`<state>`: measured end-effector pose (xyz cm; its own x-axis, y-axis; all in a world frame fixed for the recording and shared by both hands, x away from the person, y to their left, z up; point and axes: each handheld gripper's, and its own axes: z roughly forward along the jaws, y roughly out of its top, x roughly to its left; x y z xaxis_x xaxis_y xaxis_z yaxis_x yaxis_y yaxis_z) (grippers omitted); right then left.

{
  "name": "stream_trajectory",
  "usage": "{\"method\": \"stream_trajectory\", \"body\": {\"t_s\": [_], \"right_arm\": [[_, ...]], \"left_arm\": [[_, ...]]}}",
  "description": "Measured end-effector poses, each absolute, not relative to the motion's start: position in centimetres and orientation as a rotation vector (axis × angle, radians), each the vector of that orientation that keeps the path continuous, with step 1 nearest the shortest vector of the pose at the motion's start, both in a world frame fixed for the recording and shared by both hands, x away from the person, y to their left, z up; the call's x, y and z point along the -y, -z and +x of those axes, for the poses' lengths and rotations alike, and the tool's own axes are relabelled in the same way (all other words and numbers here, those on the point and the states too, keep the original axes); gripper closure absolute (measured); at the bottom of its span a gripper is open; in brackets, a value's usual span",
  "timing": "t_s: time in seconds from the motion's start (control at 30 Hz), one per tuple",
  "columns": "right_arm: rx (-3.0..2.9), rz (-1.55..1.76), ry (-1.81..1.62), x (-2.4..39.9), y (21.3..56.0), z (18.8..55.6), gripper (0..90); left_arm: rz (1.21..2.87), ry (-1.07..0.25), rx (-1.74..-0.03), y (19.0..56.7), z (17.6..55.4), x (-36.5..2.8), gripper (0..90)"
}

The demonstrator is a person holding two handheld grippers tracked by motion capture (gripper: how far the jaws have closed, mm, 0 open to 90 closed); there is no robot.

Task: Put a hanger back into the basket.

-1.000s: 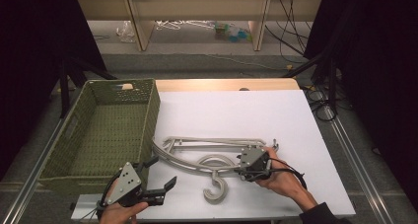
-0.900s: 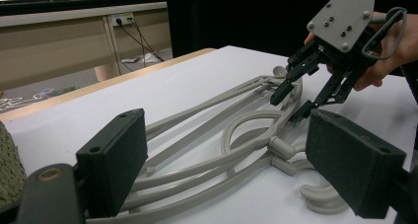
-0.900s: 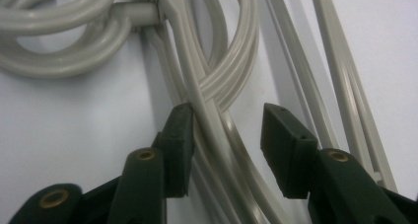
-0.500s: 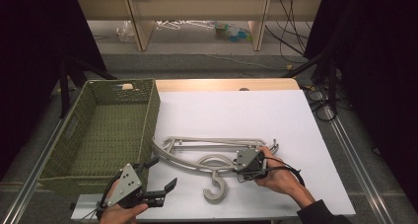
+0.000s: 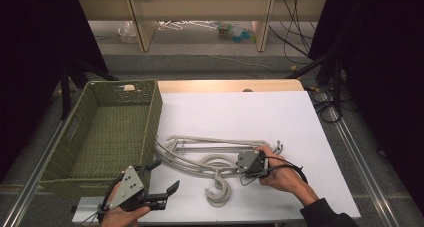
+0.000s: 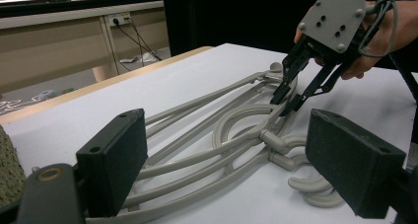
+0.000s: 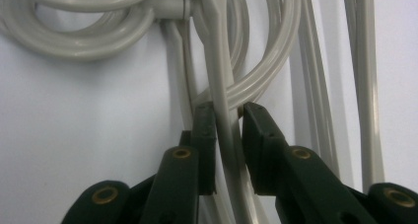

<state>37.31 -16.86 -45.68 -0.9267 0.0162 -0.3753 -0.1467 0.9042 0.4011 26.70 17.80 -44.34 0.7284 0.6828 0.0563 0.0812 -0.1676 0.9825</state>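
**Right claw pinching a hanger arm**

Your right gripper (image 5: 239,168) has just been closing and now pinches 1 arm of the grey hangers (image 5: 210,157), piled mid-table beside the green basket (image 5: 150,117). Your left gripper (image 5: 160,179) hovers spread at the near table (image 5: 280,112) edge; open white surface lies beyond.

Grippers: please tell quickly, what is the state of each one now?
Left gripper: open, holding nothing, aimed at the grey hangers.
Right gripper: jaws have just been closing, now shut on a hanger arm.
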Motion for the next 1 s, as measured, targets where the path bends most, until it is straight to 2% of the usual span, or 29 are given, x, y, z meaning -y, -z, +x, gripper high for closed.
{"method": "stream_trajectory", "body": {"t_s": [0.7, 0.8, 1.0], "right_arm": [[-2.580, -0.353, -0.654, 17.2, 42.6, 36.8, 82.2], [-2.590, -0.266, -0.647, 17.7, 42.1, 36.3, 82.3], [-2.600, -0.305, -0.712, 18.2, 41.2, 35.6, 82.3]], "left_arm": [[1.697, -0.632, -0.616, 44.2, 26.5, -18.1, 16.2], [1.701, -0.637, -0.616, 44.3, 26.4, -18.1, 16.3], [1.693, -0.647, -0.622, 44.3, 26.4, -18.2, 16.5]]}}
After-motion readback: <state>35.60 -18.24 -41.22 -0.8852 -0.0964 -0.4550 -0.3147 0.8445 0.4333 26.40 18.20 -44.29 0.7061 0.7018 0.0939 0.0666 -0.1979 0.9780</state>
